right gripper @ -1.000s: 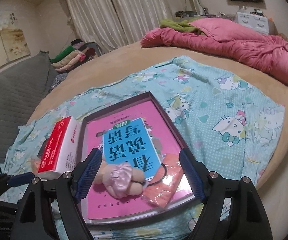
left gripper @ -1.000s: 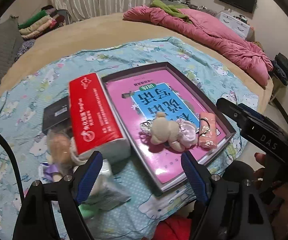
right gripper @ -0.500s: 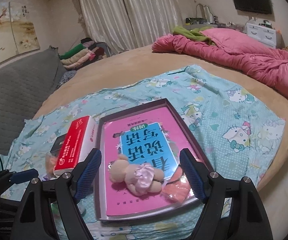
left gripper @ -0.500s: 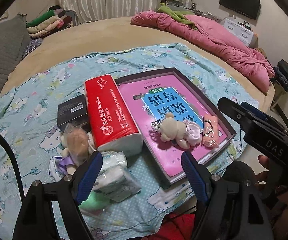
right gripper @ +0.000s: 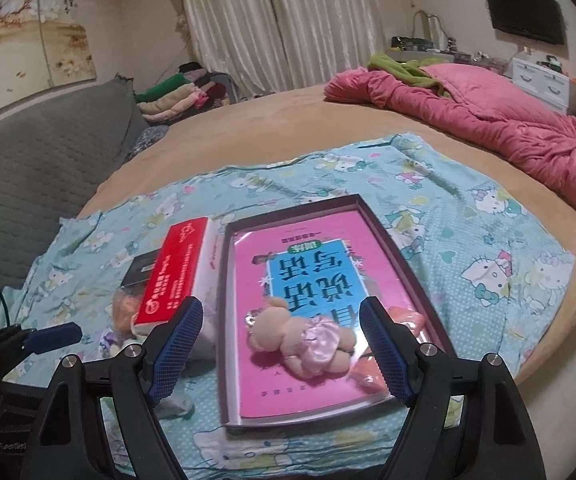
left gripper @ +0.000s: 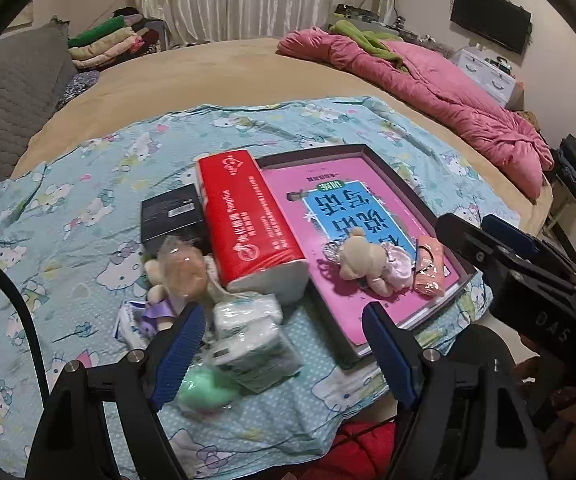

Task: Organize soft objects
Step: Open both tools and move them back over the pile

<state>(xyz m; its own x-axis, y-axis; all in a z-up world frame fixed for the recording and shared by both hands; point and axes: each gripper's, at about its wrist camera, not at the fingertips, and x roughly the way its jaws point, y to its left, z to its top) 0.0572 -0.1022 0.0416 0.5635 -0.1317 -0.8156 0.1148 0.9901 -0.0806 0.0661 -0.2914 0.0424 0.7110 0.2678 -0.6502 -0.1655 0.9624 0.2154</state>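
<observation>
Blue-padded fingers of both handheld grippers stand spread wide and pinch nothing: the left gripper (left gripper: 284, 344) hangs over wrapped tissue packs (left gripper: 256, 336) and a mint-green soft lump (left gripper: 204, 394) at the near edge of the bed, while the right gripper (right gripper: 280, 344) frames a small beige teddy bear in a pink satin dress (right gripper: 300, 340). That bear lies on its side inside a shallow dark-rimmed tray (right gripper: 404, 256), on top of a pink book with a blue title panel (right gripper: 312, 276), with a peach-coloured packet (left gripper: 428, 272) just beside it toward the tray's near right corner. A red-topped pack of tissues (left gripper: 248, 224) lies along the tray's left side, touching its rim. Left of that pack sit a flat black box (left gripper: 170, 216) and, nearer the camera, a second plush toy in clear plastic wrap (left gripper: 180, 272), its purple skirt over a blue-and-white wrapper (left gripper: 128, 320). Everything rests on a turquoise cartoon-cat sheet (right gripper: 508, 248) spread over a round tan bed (left gripper: 216, 72). A crumpled pink quilt (right gripper: 488, 128) with a green cloth (right gripper: 400, 66) on it lies at the far right of the bed. Folded clothes (right gripper: 176, 96) are stacked before cream curtains (right gripper: 272, 20), a grey quilted sofa (right gripper: 40, 152) runs along the left, and a dark screen (right gripper: 524, 12) hangs on the right wall.
</observation>
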